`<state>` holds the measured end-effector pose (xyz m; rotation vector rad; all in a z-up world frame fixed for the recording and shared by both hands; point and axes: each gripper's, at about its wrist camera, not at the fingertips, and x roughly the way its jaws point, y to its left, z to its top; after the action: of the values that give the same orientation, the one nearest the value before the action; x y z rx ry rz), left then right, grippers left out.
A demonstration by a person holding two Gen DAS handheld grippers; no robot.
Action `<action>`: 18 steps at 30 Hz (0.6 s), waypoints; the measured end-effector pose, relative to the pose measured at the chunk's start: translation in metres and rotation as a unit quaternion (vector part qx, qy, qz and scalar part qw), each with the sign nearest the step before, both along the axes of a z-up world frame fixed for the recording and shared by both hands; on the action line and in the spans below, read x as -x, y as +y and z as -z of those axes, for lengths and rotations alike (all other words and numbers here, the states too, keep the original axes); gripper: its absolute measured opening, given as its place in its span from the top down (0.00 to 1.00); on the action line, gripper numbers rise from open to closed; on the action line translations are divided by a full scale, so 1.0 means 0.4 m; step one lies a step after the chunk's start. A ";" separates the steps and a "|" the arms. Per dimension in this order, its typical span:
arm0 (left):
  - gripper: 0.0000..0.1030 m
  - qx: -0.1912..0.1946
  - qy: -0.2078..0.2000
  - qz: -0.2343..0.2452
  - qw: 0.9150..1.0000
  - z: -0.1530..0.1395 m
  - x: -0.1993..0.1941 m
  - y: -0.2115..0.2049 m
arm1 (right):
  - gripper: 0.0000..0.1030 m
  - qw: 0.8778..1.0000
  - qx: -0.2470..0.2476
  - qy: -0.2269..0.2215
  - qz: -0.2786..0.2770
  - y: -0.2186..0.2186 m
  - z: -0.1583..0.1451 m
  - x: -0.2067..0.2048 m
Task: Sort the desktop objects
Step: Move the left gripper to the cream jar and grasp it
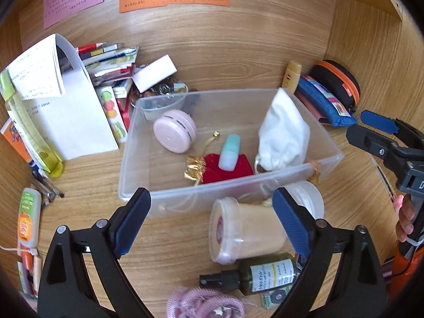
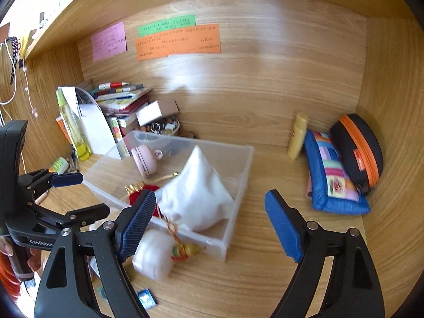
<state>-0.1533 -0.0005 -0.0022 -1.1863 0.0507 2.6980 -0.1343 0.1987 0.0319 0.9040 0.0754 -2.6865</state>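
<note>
while you look out from the left wrist, your left gripper [image 1: 212,225] has its jaws spread wide with nothing between the pads; they frame a cream lidded jar [image 1: 243,232] lying on its side on the table [image 1: 87,182]. at nine o'clock from the clear plastic bin [image 1: 159,201] stand a folded white paper [image 1: 71,122] and a yellow-green bottle [image 1: 31,129]. inside the bin, from nine toward three o'clock, lie a pink round case [image 1: 173,131], a mint capsule [image 1: 230,152] on a red cloth [image 1: 233,171], and a white pouch [image 1: 283,132] leaning on the three o'clock wall. at six o'clock of the jar lies a dark green spray bottle [image 1: 259,274]. your right gripper [image 2: 209,224] also stands wide open and empty, over bare table between the bin and a blue patchwork pouch [image 2: 331,177], which leans on a black case with an orange zip [image 2: 357,151].
</note>
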 end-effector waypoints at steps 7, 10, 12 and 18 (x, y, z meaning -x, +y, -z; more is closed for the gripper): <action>0.09 -0.001 -0.010 0.008 1.000 0.021 -0.027 0.024 | 0.20 0.999 0.033 -0.022 0.015 0.044 0.042 -0.024; 0.09 0.002 -0.020 0.016 1.000 0.042 -0.032 0.035 | 0.20 0.999 0.034 -0.029 0.022 0.053 0.064 -0.034; 0.09 0.002 -0.027 0.020 0.999 0.056 -0.033 0.042 | 0.21 0.998 0.034 -0.036 0.026 0.058 0.082 -0.040; 0.09 0.001 -0.044 0.038 0.998 0.092 -0.031 0.065 | 0.21 0.996 0.050 -0.066 0.032 0.067 0.133 -0.051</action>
<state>-0.1410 0.0254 -0.0390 -1.2769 0.0840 2.5785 -0.1139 0.2256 -0.0213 1.0651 -0.1184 -2.6543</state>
